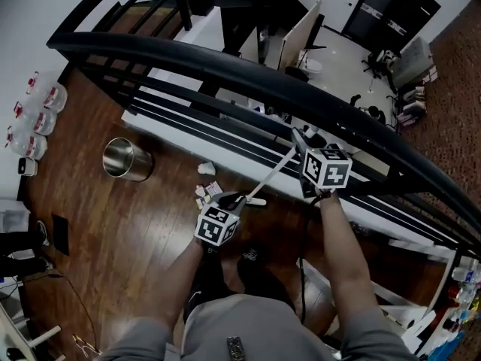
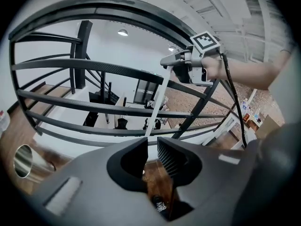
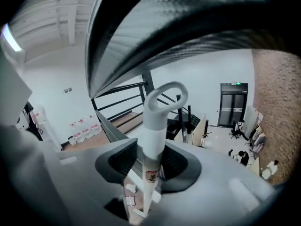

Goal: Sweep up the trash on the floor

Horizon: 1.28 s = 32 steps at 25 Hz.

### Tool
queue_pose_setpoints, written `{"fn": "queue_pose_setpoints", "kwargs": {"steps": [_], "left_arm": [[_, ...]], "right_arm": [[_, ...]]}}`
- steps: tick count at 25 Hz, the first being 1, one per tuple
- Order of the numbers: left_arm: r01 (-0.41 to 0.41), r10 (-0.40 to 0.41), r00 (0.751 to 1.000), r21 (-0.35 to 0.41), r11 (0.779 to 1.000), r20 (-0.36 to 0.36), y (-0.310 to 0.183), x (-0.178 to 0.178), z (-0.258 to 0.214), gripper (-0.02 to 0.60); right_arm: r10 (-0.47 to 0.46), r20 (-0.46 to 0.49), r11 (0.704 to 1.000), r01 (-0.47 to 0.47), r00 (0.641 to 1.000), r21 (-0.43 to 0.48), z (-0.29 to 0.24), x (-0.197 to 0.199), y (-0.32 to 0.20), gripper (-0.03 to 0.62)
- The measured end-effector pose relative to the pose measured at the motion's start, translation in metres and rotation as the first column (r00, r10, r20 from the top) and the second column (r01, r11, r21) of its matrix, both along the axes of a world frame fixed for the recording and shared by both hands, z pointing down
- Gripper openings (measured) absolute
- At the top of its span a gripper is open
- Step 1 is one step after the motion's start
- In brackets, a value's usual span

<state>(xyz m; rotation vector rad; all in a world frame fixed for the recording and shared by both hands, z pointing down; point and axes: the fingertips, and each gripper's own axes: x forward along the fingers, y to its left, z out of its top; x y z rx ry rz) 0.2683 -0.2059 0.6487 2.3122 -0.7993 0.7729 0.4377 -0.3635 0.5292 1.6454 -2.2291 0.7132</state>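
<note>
A white broom handle [image 1: 274, 173] slants from my right gripper [image 1: 299, 138] down towards my left gripper [image 1: 234, 199]. In the right gripper view the handle [image 3: 154, 135], with a hanging loop at its top, stands between the jaws of the right gripper [image 3: 150, 157], which is shut on it. In the left gripper view the handle [image 2: 156, 100] runs down to the tips of the left gripper [image 2: 152, 147] and vanishes behind one finger. Those jaws stand a little apart, with only floor showing through the gap. Crumpled paper [image 1: 206, 168] and small packets [image 1: 204, 192] lie on the wooden floor. The broom head is hidden.
A black curved railing [image 1: 248, 70] runs close in front of both grippers, above a drop to the lower office floor. A metal bin [image 1: 125, 159] stands on the wood floor to the left. Water bottles [image 1: 34, 119] line the far left wall. My shoes show under the left gripper.
</note>
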Motion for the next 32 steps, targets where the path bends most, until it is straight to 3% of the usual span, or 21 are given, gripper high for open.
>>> {"fn": "queue_pose_setpoints", "kwargs": {"steps": [3,8,13,15,20,25,32], "left_arm": [[0.022,-0.022,1.000,0.007,1.000,0.006,0.001,-0.013,-0.008,0.066],[0.097,-0.096,0.995,0.027,0.995,-0.014,0.003,-0.036,-0.027,0.060],[0.157,-0.157,0.988,0.064,0.985,-0.008,0.005,-0.056,-0.046,0.049],[0.174,-0.175,0.985,0.083,0.981,0.008,0.005,-0.069,-0.053,0.039],[0.217,-0.219,0.976,0.196,0.956,-0.014,0.007,-0.112,-0.102,0.008],[0.206,-0.185,0.978,0.283,0.937,-0.099,0.043,-0.153,-0.169,0.006],[0.103,-0.038,0.985,0.398,0.912,-0.169,0.128,-0.227,-0.236,0.007]], "right_arm": [[0.003,0.038,1.000,-0.003,0.999,0.006,0.000,-0.005,0.002,0.211],[0.039,0.056,0.999,-0.039,0.998,0.000,0.001,-0.001,0.018,0.257],[0.060,0.071,0.998,-0.060,0.996,-0.013,-0.004,0.007,0.052,0.256],[0.053,0.098,0.998,-0.050,0.994,-0.029,-0.002,-0.004,0.070,0.194],[-0.002,0.146,0.999,-0.005,0.989,0.049,-0.036,-0.061,0.112,0.005],[-0.071,0.118,0.987,0.052,0.991,0.154,-0.100,-0.130,0.170,0.000],[-0.095,0.063,0.968,0.077,0.993,0.240,-0.156,-0.254,0.267,0.000]]}}
